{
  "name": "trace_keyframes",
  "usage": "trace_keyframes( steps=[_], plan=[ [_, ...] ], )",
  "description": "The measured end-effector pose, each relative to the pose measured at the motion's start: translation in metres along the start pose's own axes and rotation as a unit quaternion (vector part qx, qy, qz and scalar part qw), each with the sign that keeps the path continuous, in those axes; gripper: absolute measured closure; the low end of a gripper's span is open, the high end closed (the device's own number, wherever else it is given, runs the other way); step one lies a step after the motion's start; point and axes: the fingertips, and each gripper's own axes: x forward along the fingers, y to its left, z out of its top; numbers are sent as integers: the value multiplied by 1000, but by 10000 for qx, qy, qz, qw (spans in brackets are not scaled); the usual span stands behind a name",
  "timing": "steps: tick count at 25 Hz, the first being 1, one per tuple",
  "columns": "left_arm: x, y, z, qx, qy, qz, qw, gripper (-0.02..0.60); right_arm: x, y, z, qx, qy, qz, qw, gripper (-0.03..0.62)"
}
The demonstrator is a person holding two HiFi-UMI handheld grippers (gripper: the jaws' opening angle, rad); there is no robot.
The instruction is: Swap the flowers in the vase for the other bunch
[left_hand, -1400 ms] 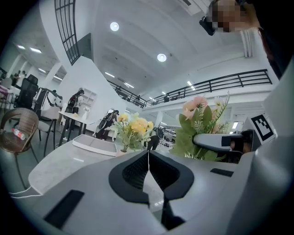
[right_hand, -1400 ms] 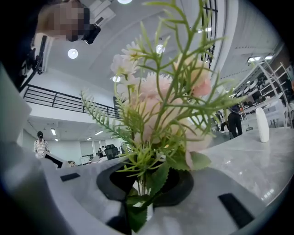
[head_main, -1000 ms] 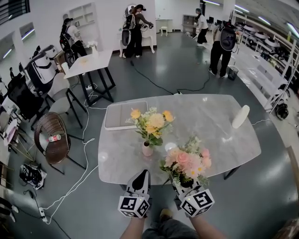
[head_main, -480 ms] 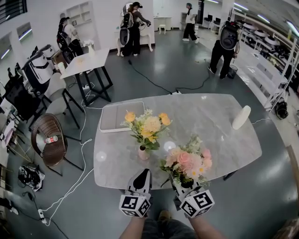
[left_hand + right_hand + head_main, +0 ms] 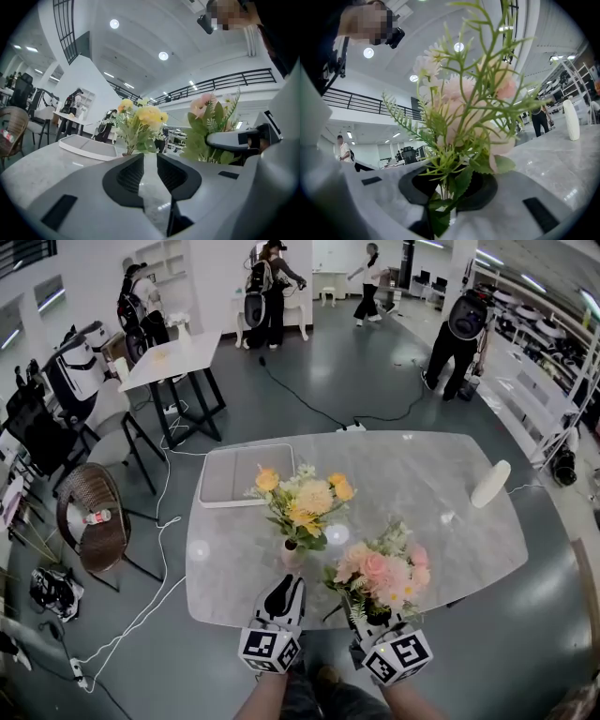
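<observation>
A yellow bunch (image 5: pixel 305 498) stands in a small pink vase (image 5: pixel 292 558) on the marble table (image 5: pixel 422 474). My left gripper (image 5: pixel 285 585) points level at the vase from the near edge, just short of it. Its jaws are opening, with a narrow gap and nothing between them (image 5: pixel 150 161). In the left gripper view the yellow bunch (image 5: pixel 138 119) rises just ahead, its vase mostly hidden behind the jaws. My right gripper (image 5: pixel 372 613) is shut on the stems of the pink bunch (image 5: pixel 380 570), held upright to the right of the vase. The stems (image 5: pixel 449 180) pass between the right jaws.
A grey tray (image 5: pixel 234 486) lies on the table's far left. A white oblong object (image 5: pixel 490 483) rests at the right end. Chairs (image 5: pixel 89 531) and floor cables (image 5: pixel 159 549) sit left of the table. Several people stand in the room beyond.
Both grippers have moved forward toward the vase, and the left tips now sit close to it. The left jaws have parted slightly. The pink bunch stays gripped.
</observation>
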Motion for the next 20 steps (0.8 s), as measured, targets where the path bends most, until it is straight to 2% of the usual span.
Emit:
trace_keyframes(
  steps=[3, 11, 20],
  plan=[
    [13, 8, -2, 5, 32, -110, 9999, 447, 7, -5, -1, 76, -36, -121, 9999, 499],
    [43, 36, -4, 506, 239, -128, 9984, 369, 26, -7, 0, -96, -99, -427, 9990, 499],
    [67, 46, -13, 1036, 561, -256, 9927, 343, 37, -3, -3, -609, -94, -1028, 9928, 499]
  ],
)
